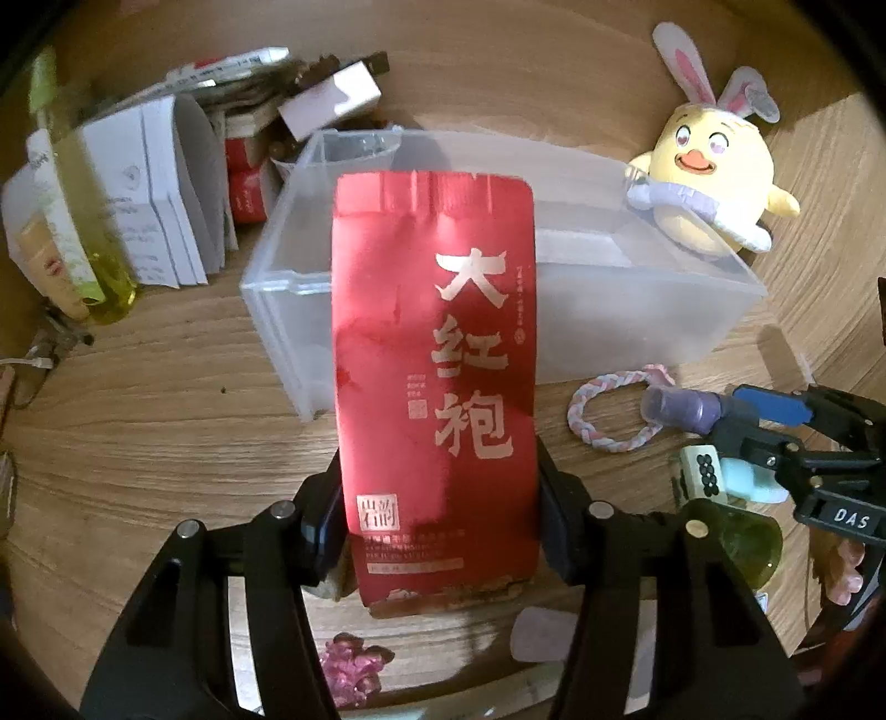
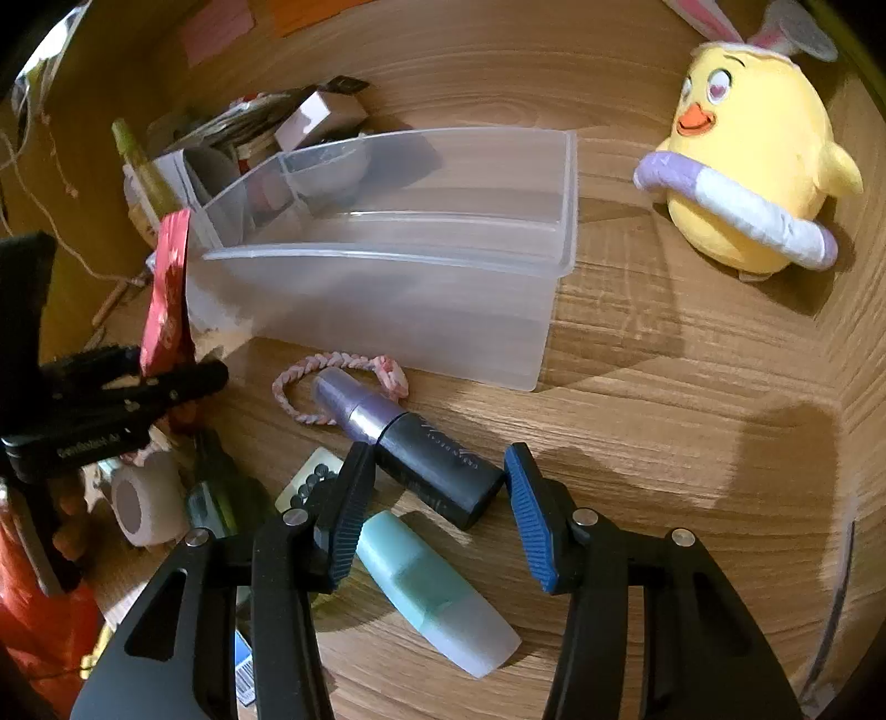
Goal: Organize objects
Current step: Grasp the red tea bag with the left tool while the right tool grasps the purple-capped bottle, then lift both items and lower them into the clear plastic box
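The left tongs [image 1: 443, 526] clamp a flat red foil tea packet with pale gold Chinese characters [image 1: 434, 360], upright before the frosted plastic bin [image 1: 637, 310]. The right tongs [image 2: 437, 515] stand half-open around a dark, purple-capped tube [image 2: 421, 448] on the wooden counter [image 2: 664, 443].

A wood-grain desk [image 2: 692, 387] fills both views, its pale brown laminate running in long curved streaks under the fisheye. Warm, yellowish light falls from above and to one side, leaving soft-edged shadows across the bare right part of the desk and a brighter patch near its right edge. At the desk's far edge a surface of the same wood tone [image 2: 498, 33] rises behind it, with a pink paper note [image 2: 216, 25] and an orange one beside it stuck on. Toward the far left corner the scene grows dim, and a thin pale cord [image 2: 33, 183] hangs there.
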Action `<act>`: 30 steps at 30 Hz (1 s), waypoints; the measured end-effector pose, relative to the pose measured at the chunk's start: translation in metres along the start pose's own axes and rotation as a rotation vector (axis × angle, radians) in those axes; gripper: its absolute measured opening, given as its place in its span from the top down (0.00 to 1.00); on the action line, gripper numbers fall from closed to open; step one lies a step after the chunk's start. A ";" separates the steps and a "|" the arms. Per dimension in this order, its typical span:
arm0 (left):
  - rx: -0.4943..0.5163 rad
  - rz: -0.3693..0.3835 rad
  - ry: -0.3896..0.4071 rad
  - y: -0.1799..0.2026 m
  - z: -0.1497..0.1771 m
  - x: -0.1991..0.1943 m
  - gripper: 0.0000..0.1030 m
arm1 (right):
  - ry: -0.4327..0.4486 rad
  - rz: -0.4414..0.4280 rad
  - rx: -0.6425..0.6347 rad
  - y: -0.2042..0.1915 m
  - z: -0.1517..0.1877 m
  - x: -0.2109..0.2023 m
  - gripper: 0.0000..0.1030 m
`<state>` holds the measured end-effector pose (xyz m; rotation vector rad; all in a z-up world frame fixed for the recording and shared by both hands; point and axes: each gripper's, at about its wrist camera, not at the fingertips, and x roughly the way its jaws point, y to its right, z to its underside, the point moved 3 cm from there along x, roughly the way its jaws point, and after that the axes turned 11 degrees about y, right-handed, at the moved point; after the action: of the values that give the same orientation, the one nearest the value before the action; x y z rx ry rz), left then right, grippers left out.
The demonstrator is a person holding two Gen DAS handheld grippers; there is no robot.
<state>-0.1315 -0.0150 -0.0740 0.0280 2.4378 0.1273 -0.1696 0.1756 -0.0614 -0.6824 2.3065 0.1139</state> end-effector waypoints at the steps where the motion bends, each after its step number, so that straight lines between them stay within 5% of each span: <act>1: 0.003 -0.004 0.012 0.000 -0.001 -0.003 0.45 | -0.001 0.006 -0.013 -0.001 0.000 0.000 0.56; 13: -0.006 0.016 0.120 0.001 -0.019 -0.040 0.45 | -0.059 -0.017 -0.120 -0.012 -0.009 0.025 0.54; 27: -0.006 0.001 0.207 0.000 -0.040 -0.065 0.45 | 0.080 -0.020 -0.156 -0.022 -0.010 -0.014 0.63; 30: -0.008 -0.004 0.227 -0.001 -0.046 -0.071 0.45 | 0.102 -0.052 -0.134 -0.024 -0.014 -0.028 0.77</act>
<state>-0.1073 -0.0234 0.0064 0.0056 2.6634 0.1447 -0.1496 0.1641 -0.0293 -0.8327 2.3924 0.2157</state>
